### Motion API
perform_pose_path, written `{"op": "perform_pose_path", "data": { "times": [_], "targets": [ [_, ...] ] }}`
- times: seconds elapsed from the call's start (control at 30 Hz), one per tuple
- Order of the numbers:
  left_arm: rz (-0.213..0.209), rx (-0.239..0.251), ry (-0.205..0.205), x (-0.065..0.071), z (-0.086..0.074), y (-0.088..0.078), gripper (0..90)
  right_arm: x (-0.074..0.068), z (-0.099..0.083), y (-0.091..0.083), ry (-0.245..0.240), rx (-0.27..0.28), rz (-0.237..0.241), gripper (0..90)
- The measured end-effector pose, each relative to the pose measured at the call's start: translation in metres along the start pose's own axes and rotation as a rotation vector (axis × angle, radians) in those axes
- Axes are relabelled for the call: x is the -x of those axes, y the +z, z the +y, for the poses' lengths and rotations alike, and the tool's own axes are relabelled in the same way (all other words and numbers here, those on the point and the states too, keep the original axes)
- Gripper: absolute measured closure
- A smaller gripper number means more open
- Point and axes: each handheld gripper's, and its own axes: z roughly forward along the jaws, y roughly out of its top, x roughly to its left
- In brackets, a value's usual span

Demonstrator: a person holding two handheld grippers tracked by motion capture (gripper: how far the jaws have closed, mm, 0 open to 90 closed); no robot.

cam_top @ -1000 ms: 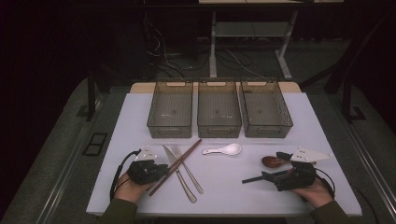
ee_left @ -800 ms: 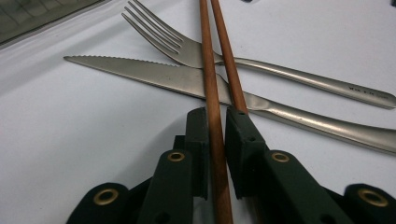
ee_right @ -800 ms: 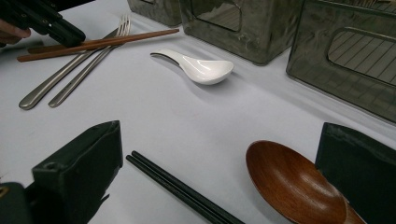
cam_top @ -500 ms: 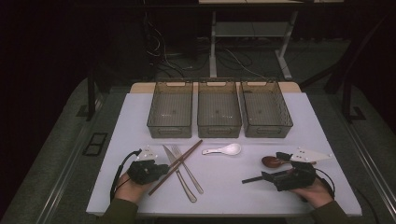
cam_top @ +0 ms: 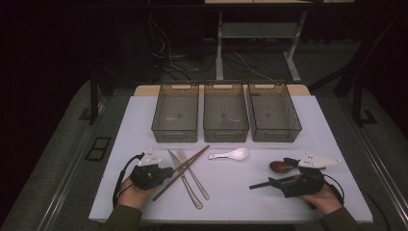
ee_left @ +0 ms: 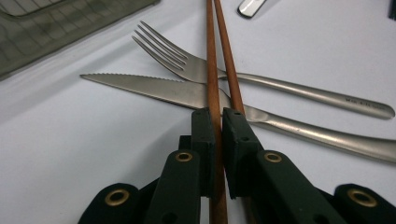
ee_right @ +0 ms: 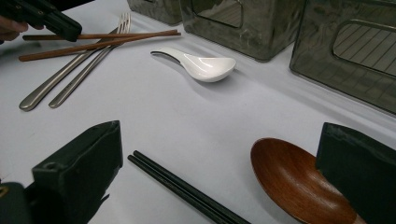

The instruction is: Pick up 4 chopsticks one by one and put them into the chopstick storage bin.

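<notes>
The left gripper (ee_left: 217, 140) is seen nearest, its matte black jaws, which have just been closing, pressed together on the brown chopsticks (ee_left: 211, 70), a pair of slim, smooth wooden sticks. Just beyond the jaws, these chopsticks are laid across the knife (ee_left: 154, 88), whose flat steel blade is serrated along one edge, and across the fork (ee_left: 187, 65), a polished steel piece with four curved tines. Both handles are rounded and glossy.

The right gripper (ee_right: 219, 177) is held with its blocky jaws wide apart and clamped on nothing. Between these jaws, the black chopsticks (ee_right: 182, 189), thin and dark, are lying on the pale, smooth bench (cam_top: 240, 192), and the wooden spoon (ee_right: 299, 182), an oval bowl of reddish, lacquered grain, is set against the farther jaw.

Past the brown chopsticks, towards the bench's middle, the white spoon (cam_top: 231, 155) is found, glossy like glazed ceramic and deep-bowled. Farthest from the brown chopsticks, three bins (cam_top: 225, 115) of smoky translucent plastic are lined side by side, rectangular with ribbed floors.
</notes>
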Motion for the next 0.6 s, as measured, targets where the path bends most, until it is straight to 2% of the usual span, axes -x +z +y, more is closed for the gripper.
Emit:
{"op": "perform_pose_path", "data": {
  "times": [0.6],
  "targets": [
    [-0.016,0.060,0.004,0.002,0.004,-0.014,82.8,0.000,0.000,0.000,-0.002,-0.001,0.003,0.6]
  ]
}}
